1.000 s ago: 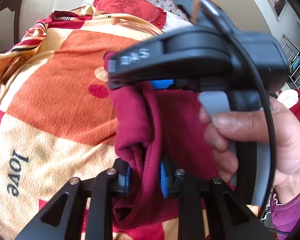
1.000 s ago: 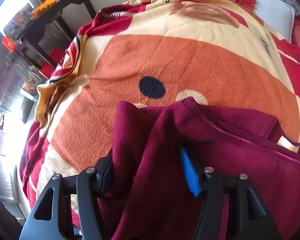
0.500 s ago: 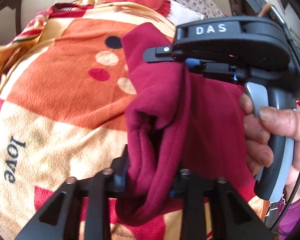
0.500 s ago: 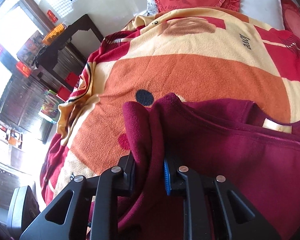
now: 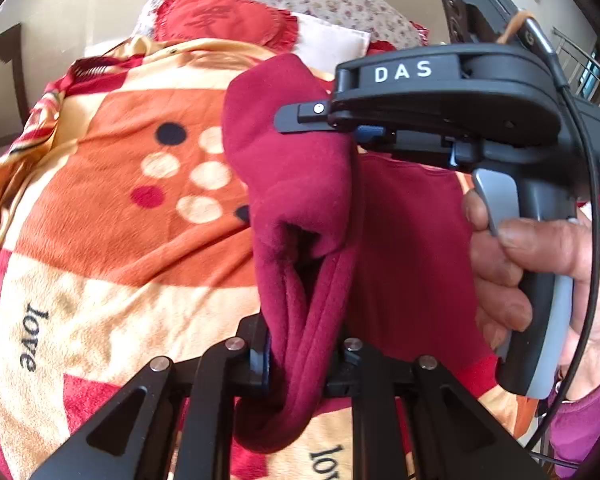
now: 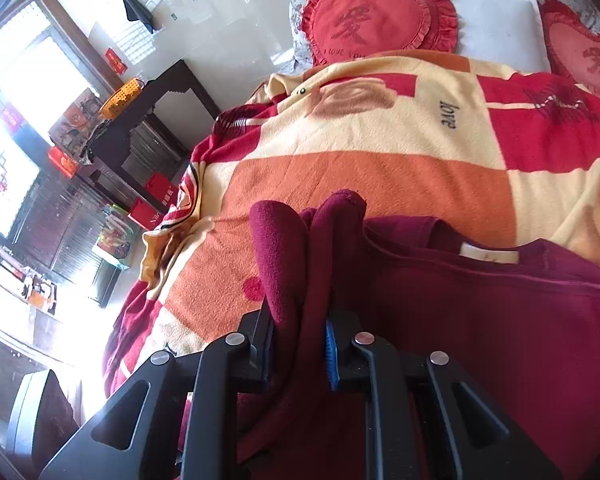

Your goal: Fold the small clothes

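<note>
A small maroon fleece garment point(image 5: 300, 208) hangs bunched above the orange, cream and red blanket point(image 5: 112, 232). My left gripper point(image 5: 300, 356) is shut on a thick fold of it near its lower edge. My right gripper point(image 5: 340, 124) shows in the left wrist view, higher and to the right, clamped on another bunch of the same garment. In the right wrist view my right gripper point(image 6: 298, 344) is shut on the maroon garment point(image 6: 480, 320), which spreads to the right with a pale neck label point(image 6: 490, 255).
Red heart cushions point(image 6: 376, 24) and a white pillow point(image 6: 496, 20) lie at the head of the bed. A dark side table point(image 6: 156, 120) with an orange basket stands past the bed's left edge. The blanket point(image 6: 380, 184) covers the bed.
Both grippers have lifted the garment higher off the blanket. The right gripper has closed fully on the cloth and moved up and right of the left one.
</note>
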Demonstrator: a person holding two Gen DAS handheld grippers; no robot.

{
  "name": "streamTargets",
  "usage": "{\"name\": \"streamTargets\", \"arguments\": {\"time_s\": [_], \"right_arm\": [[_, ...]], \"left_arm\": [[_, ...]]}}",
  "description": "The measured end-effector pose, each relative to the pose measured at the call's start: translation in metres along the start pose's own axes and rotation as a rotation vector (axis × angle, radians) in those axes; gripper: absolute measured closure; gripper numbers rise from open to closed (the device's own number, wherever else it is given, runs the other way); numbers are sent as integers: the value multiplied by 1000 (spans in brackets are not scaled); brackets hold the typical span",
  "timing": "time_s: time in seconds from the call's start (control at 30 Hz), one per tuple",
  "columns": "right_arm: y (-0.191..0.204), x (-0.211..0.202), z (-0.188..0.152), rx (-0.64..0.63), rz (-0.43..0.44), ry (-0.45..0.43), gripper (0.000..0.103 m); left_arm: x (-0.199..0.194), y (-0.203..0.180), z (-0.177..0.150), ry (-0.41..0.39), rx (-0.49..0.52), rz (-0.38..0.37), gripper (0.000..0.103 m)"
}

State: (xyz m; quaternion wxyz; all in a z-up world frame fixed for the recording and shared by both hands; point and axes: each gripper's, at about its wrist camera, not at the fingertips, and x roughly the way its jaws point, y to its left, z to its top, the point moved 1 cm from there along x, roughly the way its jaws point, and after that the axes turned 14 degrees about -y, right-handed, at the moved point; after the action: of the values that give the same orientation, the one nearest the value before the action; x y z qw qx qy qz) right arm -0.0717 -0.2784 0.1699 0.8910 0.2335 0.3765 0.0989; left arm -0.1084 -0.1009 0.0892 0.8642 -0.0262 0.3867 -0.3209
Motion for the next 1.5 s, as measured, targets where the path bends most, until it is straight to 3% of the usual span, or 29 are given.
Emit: {"name": "streamTargets", "arguments": {"time_s": [0.87, 1.5], "right_arm": [[-83, -105, 4, 62, -67, -113, 103], [-170, -152, -15, 177, -166, -161, 103]], "left_arm": [[15, -101, 9, 20, 163, -111, 87], [55, -180, -12, 93, 235, -190, 87]]}}
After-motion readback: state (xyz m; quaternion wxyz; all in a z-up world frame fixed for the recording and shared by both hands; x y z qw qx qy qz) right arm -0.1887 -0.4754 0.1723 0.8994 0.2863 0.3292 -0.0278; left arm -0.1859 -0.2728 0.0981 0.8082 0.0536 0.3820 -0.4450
